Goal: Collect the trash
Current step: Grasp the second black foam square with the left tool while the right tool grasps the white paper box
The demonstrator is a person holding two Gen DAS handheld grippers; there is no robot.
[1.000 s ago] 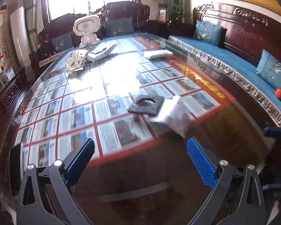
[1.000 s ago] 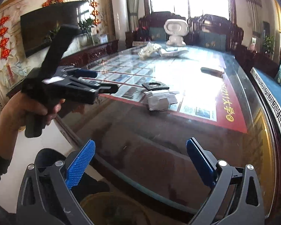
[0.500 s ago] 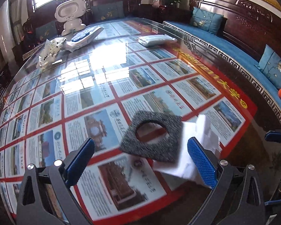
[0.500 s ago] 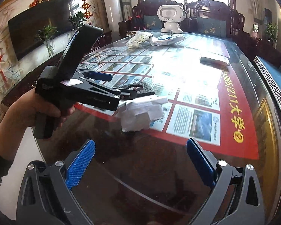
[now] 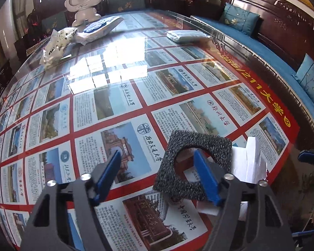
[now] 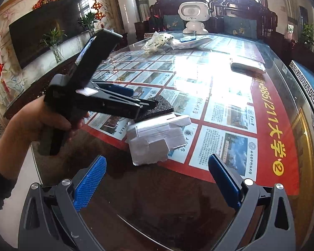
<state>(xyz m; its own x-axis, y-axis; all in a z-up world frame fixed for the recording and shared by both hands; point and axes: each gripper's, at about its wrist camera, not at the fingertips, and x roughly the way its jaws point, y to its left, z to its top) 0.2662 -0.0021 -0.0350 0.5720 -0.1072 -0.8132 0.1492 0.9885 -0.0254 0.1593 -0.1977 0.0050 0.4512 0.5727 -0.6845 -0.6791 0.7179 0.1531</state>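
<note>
A dark grey foam square with a round hole lies flat on the glass-topped table, partly over a white folded paper box. My left gripper is open, jaws narrowing, its right finger in the foam's hole and its left finger left of the foam. In the right wrist view the left gripper sits over the foam, with the white box beside it. My right gripper is open and empty, above the table's near edge, short of the box.
At the far end stand a white toy robot, a crumpled white wrapper and a blue-and-white packet. A flat white pack lies at the far right. A blue-cushioned wooden sofa runs along the right side.
My left gripper has moved forward and down to the foam square and its jaws have narrowed around the foam's left side. My right gripper has moved closer to the white box.
</note>
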